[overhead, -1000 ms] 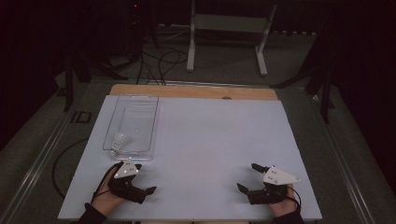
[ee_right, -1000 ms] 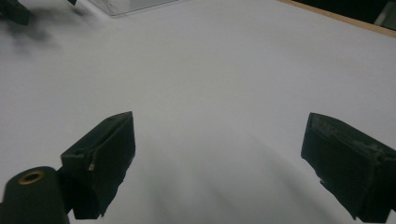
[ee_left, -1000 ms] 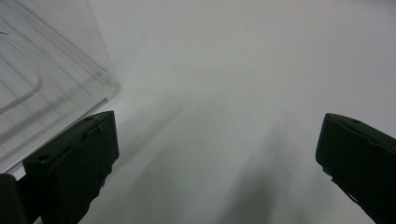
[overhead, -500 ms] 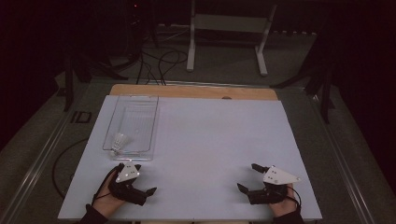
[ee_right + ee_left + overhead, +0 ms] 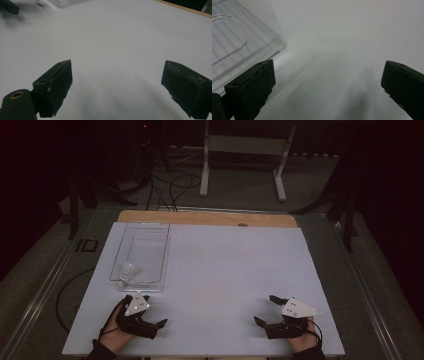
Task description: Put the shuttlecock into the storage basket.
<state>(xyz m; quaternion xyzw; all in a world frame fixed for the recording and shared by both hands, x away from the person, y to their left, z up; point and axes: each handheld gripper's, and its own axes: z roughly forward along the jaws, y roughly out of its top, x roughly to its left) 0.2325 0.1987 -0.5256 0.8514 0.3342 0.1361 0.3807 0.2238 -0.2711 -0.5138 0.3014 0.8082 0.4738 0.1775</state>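
**Both grippers rest wide open at the near edge, clear tray on the left**

High view: the left gripper (image 5: 148, 319) lies at the near left of the white table (image 5: 225, 270), jaws spread with nothing between them. Just beyond it, on the far side, sits the clear plastic tray (image 5: 162, 252), a long box running away along the left side, with a small white object (image 5: 127, 270) lying in its near end. The right gripper (image 5: 266, 310) rests at the near right, well apart from the tray, jaws also spread and empty.

Left gripper view: the two black jaws stand far apart over bare table; the tray's near corner (image 5: 249, 40) lies just beside the left-hand jaw.

Right gripper view: the jaws gape over bare white surface; the tray's edge (image 5: 67, 2) shows far off at the top.
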